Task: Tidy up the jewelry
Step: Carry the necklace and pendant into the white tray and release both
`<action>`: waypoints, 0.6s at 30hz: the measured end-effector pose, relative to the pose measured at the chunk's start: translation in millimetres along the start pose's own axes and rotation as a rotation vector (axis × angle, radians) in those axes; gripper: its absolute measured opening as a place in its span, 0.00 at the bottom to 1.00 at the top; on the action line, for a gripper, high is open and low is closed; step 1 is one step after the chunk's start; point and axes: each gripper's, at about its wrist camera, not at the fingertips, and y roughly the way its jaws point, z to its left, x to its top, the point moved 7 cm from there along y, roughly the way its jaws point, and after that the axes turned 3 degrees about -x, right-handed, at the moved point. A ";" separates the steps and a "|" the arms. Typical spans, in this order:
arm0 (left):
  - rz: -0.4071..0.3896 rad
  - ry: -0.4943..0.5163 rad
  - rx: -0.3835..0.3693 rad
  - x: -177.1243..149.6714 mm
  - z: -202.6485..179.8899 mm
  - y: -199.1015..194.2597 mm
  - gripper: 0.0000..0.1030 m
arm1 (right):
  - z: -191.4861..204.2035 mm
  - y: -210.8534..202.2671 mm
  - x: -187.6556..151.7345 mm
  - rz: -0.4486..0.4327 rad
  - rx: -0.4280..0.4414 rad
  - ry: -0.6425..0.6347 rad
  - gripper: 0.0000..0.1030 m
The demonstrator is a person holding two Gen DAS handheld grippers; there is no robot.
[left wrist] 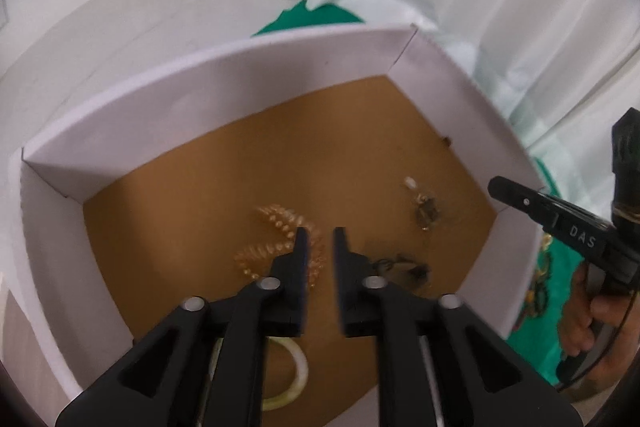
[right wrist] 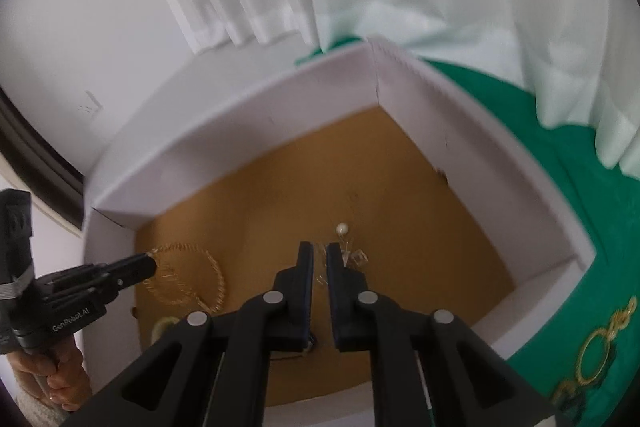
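Well, the white box (left wrist: pixel 208 75) with its brown floor is the biggest thing here, light card that would slide if I nudge it. Inside, under my left gripper (left wrist: pixel 320 239), whose fingers stand partly apart and empty, lies the beaded necklace (left wrist: pixel 276 223): limp and slippery, best pinched across one strand. My right gripper (right wrist: pixel 319 251) has its fingers nearly closed, a narrow gap showing, just over the pearl earring (right wrist: pixel 342 228) and its fine wire; I judge it fragile, so I'd grip the wire.

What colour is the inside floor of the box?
The box floor is plain tan-brown, with white walls; clearest in the left wrist view.
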 end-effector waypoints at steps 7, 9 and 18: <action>-0.031 -0.011 0.062 -7.4 6.5 -12.1 0.82 | 0.6 -14.6 -16.7 -0.016 0.004 0.001 0.64; -0.037 -0.016 0.061 -14.1 5.7 -20.9 0.82 | -0.7 -25.6 -21.6 -0.044 -0.026 -0.010 0.71; -0.121 0.082 0.019 -50.1 -37.6 -77.5 0.90 | -27.3 -84.5 -72.6 -0.135 -0.117 -0.038 0.77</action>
